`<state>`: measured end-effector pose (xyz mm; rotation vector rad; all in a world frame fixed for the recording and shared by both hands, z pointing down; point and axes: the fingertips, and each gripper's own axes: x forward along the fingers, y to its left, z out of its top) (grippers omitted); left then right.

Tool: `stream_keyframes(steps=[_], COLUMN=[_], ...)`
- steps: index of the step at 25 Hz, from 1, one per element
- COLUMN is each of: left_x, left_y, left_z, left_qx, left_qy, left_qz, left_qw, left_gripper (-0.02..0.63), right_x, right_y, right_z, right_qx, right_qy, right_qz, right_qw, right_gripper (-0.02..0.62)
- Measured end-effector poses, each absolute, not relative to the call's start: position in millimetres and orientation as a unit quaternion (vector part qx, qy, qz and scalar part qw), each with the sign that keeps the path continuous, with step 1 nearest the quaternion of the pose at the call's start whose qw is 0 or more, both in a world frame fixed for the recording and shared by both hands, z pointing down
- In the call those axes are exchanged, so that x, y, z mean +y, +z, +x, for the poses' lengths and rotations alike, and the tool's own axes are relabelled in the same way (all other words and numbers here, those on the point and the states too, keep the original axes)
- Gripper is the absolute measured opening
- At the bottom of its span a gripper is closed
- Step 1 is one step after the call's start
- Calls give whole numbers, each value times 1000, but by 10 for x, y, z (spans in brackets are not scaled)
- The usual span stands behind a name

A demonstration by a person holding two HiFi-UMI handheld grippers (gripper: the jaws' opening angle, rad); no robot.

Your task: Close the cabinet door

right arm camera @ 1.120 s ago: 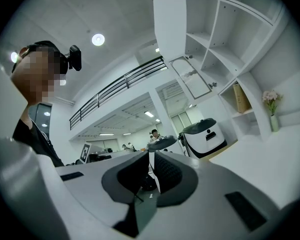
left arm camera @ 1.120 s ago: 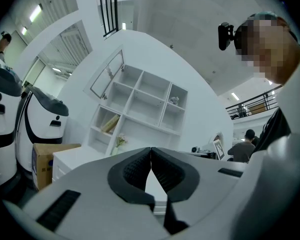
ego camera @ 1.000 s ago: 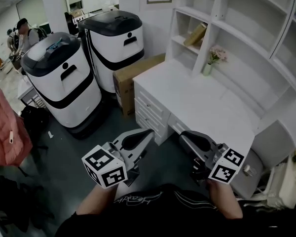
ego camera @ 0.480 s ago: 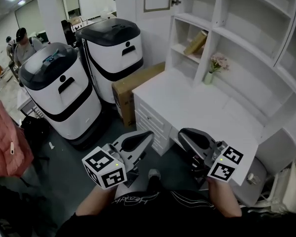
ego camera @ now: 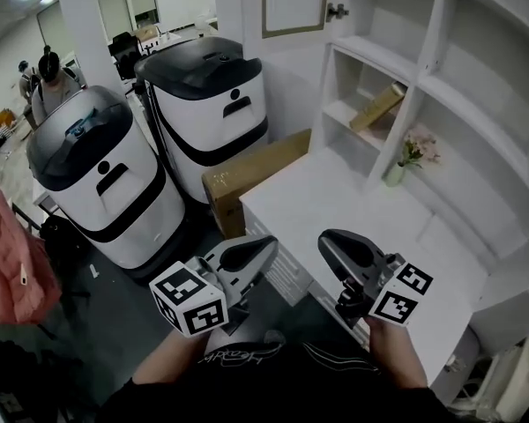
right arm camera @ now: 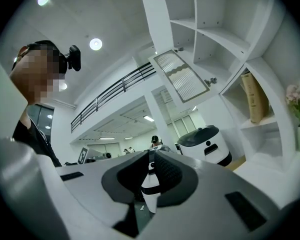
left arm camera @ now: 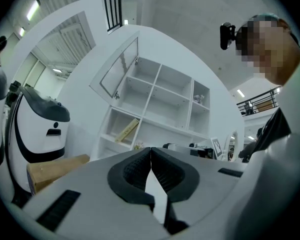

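Note:
The cabinet door (ego camera: 291,3), white-framed with a pale panel and a small knob (ego camera: 338,11), stands swung open at the top of the white shelf unit (ego camera: 441,77). It also shows in the left gripper view as the tilted door (left arm camera: 119,69) and in the right gripper view as the door (right arm camera: 180,79). Low in the head view, my left gripper (ego camera: 269,247) and right gripper (ego camera: 326,241) are held side by side over the desk's front edge, well below and short of the door. Both are shut with nothing between the jaws, as their own views confirm for the left gripper (left arm camera: 150,151) and right gripper (right arm camera: 151,156).
A white desk (ego camera: 361,227) with drawers lies just ahead. Two large white-and-black machines (ego camera: 97,179) (ego camera: 216,95) and a cardboard box (ego camera: 256,179) stand to its left. A leaning book (ego camera: 376,107) and a flower vase (ego camera: 397,170) sit in the shelves. People (ego camera: 53,73) stand far left.
Both grippers and the head have moved forward toward the desk and shelves; the door and shelf now appear nearer and more central. Both grippers stay shut.

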<state>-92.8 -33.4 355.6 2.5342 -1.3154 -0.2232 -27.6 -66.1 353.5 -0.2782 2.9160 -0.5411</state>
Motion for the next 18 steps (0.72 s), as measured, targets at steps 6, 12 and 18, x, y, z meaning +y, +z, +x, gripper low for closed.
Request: stream_keyframes(steps=[6,12,18], left_x=[-1055,-1447,-1799], left_y=[3420,3362,3184], left_z=[-1061,-1260,-1598], left_qx=[-457,-469,-475], left_qy=[-74,-68,-78], left_qz=[880,875,873], left_qw=[107,98,85], left_gripper=[21,23,23], right_x=[-1427,-1759,-2005], right_y=[3496,3524,3416], right_z=[-442,-575,-676], right_qx=[977,976,974], right_qy=[-173,-183,-179], right_qz=[-86,-79,-93], right_qw=[88,89,104], right_gripper=[60,60,59])
